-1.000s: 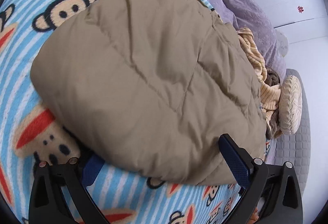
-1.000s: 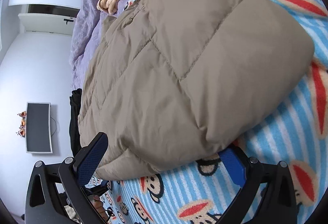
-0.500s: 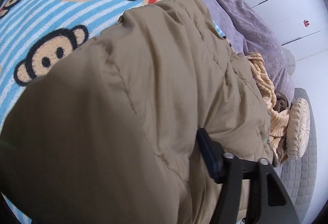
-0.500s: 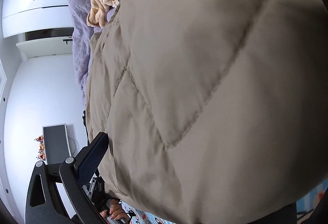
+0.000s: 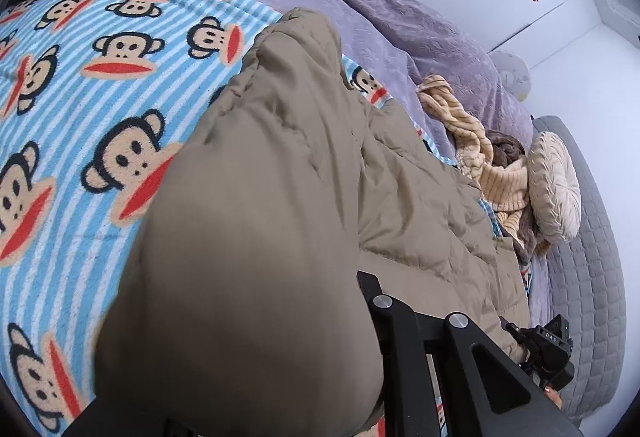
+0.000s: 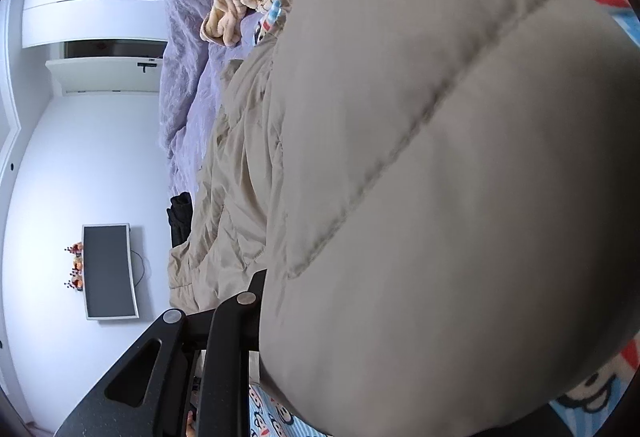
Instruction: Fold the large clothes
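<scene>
Though half buried, left fingers (image 5: 366, 283) and right fingers (image 6: 259, 279) clenched on tan jacket (image 5: 260, 237).

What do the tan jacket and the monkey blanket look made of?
Jacket: looks like smooth matte woven shell, probably nylon or polyester, over puffy fill, judging by the stitched quilt lines. Blanket: likely fleece, given its fuzzy napped surface and printed pattern.

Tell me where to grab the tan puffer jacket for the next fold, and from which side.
Judging from the views, grip the tan puffer jacket at its near hem, one corner per gripper, coming in low from the near side along the monkey-print blanket. That edge is thick and bulges toward both cameras, while the far end lies crumpled against the striped knit, so the hem offers the cleaner bite.
</scene>
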Action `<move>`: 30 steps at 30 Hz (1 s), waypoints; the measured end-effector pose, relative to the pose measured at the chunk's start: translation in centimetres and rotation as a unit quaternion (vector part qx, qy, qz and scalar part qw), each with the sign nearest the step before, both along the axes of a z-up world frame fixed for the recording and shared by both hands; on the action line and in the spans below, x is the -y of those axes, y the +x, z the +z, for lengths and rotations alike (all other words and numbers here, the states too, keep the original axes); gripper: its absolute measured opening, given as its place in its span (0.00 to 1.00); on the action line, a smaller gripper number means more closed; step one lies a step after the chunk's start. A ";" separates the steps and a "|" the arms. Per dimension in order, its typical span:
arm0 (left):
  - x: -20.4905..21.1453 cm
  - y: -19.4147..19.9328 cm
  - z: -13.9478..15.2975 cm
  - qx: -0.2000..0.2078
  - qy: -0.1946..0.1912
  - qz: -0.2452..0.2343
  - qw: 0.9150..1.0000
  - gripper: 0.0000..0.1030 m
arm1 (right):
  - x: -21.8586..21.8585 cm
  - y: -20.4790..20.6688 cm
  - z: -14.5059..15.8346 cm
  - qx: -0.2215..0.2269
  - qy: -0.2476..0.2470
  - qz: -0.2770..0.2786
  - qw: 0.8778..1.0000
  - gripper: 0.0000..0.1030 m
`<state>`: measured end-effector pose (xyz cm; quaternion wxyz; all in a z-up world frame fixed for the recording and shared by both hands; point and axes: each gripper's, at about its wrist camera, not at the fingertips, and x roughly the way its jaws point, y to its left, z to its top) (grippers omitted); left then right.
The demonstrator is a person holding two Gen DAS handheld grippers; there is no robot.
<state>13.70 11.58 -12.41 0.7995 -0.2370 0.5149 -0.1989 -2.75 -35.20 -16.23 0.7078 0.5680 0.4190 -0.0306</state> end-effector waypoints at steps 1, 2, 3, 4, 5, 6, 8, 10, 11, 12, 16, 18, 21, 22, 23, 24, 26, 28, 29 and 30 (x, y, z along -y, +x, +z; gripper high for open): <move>-0.5 -0.8 0.2 -0.002 -0.001 -0.006 1.000 0.18 | -0.4 -0.7 0.2 -0.002 -0.001 0.000 1.000 0.25; -1.0 -1.6 0.2 -0.004 -0.001 -0.011 1.000 0.18 | -0.8 -1.5 0.3 -0.005 0.000 -0.002 1.000 0.24; -1.5 -2.5 0.2 -0.008 0.000 -0.017 1.000 0.18 | -1.2 -2.4 0.4 -0.009 0.001 -0.003 1.000 0.25; -1.9 -3.4 0.2 -0.010 0.003 -0.022 1.000 0.18 | -1.3 -3.3 0.3 -0.012 0.003 -0.004 1.000 0.25; -2.3 -4.4 0.2 -0.012 0.009 -0.028 1.000 0.18 | -1.7 -4.0 0.3 -0.016 0.004 -0.004 1.000 0.24; -2.4 -5.2 0.2 -0.013 0.014 -0.032 0.999 0.18 | -2.2 -4.9 0.3 -0.024 0.005 -0.002 1.000 0.25; -3.3 -7.4 -0.1 -0.023 0.020 -0.038 0.999 0.18 | -2.8 -6.1 0.2 -0.037 0.011 0.002 0.999 0.25; -4.4 -9.7 -0.4 -0.036 0.024 -0.042 0.998 0.18 | -3.4 -7.7 0.2 -0.047 0.016 0.007 0.999 0.24; -4.7 -10.7 -0.5 -0.040 0.028 -0.043 0.998 0.18 | -3.6 -8.5 0.2 -0.050 0.020 0.011 0.999 0.24; -5.0 -12.0 -0.6 -0.046 0.032 -0.043 0.997 0.18 | -3.6 -8.9 0.2 -0.053 0.024 0.015 0.998 0.24; -5.9 -15.9 -1.4 -0.082 0.047 -0.039 0.995 0.18 | -2.9 -11.3 0.1 -0.068 0.035 0.025 0.997 0.25; -6.1 -17.3 -1.9 -0.097 0.073 -0.030 0.992 0.28 | -2.8 -12.4 0.0 -0.086 0.035 0.028 0.995 0.27; -7.1 -18.9 -1.8 -0.106 0.124 -0.007 0.987 0.44 | -3.0 -11.5 0.9 -0.108 0.021 0.040 0.993 0.35; -7.6 -19.4 -1.3 -0.102 0.138 0.001 0.985 0.44 | -3.1 -11.3 1.3 -0.117 0.009 0.044 0.992 0.37; -8.2 -19.7 -0.9 -0.098 0.153 0.007 0.983 0.44 | -3.2 -11.7 1.7 -0.123 -0.003 0.049 0.991 0.40; -8.8 -20.0 -0.2 -0.090 0.175 0.017 0.980 0.44 | -3.4 -11.5 2.3 -0.130 -0.016 0.058 0.990 0.43; -10.0 -20.4 1.0 -0.072 0.217 0.042 0.973 0.44 | -3.8 -11.8 3.2 -0.140 -0.039 0.078 0.986 0.44; -10.8 -20.1 1.8 -0.060 0.232 0.058 0.969 0.44 | -4.5 -11.3 4.3 -0.142 -0.055 0.101 0.983 0.44; -11.0 -20.0 2.1 -0.058 0.232 0.062 0.969 0.44 | -4.8 -11.2 4.7 -0.142 -0.062 0.113 0.982 0.44; -11.1 -19.9 2.2 -0.056 0.230 0.064 0.969 0.44 | -5.2 -11.1 5.2 -0.142 -0.068 0.127 0.979 0.44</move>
